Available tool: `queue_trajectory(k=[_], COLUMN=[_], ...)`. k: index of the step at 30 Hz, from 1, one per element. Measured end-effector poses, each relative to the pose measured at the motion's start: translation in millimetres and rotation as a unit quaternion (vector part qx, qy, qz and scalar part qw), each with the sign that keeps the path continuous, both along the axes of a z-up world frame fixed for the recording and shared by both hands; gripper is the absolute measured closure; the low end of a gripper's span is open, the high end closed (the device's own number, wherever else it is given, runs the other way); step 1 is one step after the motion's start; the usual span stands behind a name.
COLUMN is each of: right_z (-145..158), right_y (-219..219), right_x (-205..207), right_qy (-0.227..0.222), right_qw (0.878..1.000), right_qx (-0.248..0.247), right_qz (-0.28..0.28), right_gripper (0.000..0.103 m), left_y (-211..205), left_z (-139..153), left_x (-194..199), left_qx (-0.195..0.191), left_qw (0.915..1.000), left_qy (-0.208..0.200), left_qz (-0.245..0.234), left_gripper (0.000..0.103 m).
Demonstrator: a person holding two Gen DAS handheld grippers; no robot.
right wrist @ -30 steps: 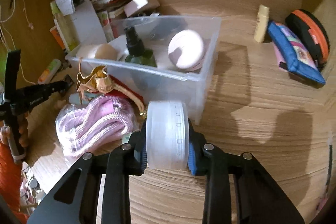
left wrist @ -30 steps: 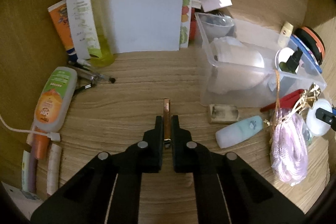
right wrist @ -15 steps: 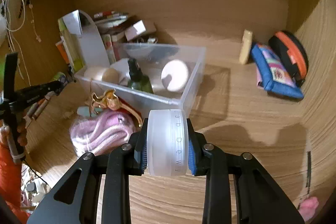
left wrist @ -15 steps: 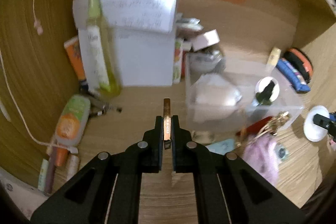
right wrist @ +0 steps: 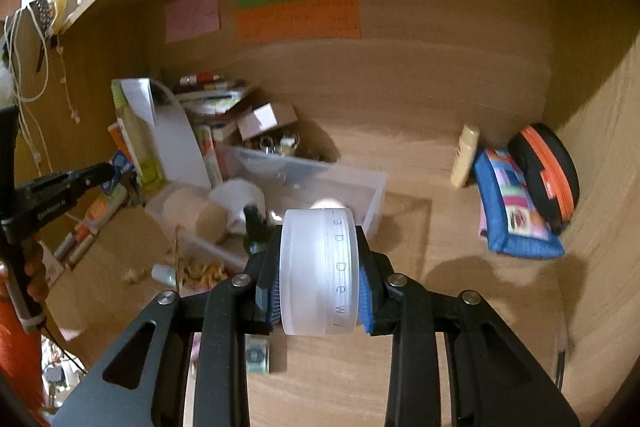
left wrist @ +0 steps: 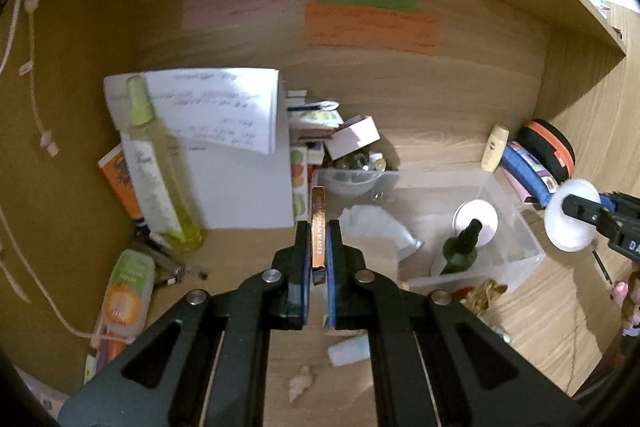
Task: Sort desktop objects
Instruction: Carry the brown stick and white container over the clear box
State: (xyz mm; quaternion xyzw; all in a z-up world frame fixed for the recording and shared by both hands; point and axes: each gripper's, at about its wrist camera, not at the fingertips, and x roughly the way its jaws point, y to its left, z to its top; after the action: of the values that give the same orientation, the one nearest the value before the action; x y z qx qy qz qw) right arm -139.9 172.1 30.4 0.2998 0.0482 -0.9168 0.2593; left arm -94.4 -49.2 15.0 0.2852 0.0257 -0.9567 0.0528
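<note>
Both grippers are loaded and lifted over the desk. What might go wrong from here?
The thin copper blade pack sits edge-on in the left gripper and may slip or twist. The smooth frosted jar in the right gripper could roll out. The clear bin already holds a dark bottle that a drop might topple.

The left gripper [left wrist: 319, 227] is held high above the desk, pointing forward and down, its jaws closed nearly together on a thin blade pack [left wrist: 318, 223] that stands on edge between the blue pads. From the right wrist camera it shows at the far left as a dark bar [right wrist: 68, 183], with a hand [right wrist: 34, 267] wrapped around its handle and an orange sleeve below. The right gripper [right wrist: 318, 267] is also raised, level and pointing forward, its jaws spread wide and clamped on the flat faces of a frosted jar [right wrist: 318, 271]. From the left camera it shows at the right edge [left wrist: 576, 205].
</note>
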Motion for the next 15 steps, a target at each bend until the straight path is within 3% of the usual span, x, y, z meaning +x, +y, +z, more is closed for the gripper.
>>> queue_trajectory(k=[15], right_z=[3.6], right_y=[-38.7], right_x=[-56.5], right_qy=[-0.011], right_qw=[1.0], right_qx=[-0.011], right_qz=[0.016], right_gripper=[0.076], left_y=[3.5], left_z=[-7.2], left_x=[-67.2], left_qx=[0.03], left_qw=[0.9987], left_qy=[-0.024], left_qz=[-0.033], left_gripper=[0.098])
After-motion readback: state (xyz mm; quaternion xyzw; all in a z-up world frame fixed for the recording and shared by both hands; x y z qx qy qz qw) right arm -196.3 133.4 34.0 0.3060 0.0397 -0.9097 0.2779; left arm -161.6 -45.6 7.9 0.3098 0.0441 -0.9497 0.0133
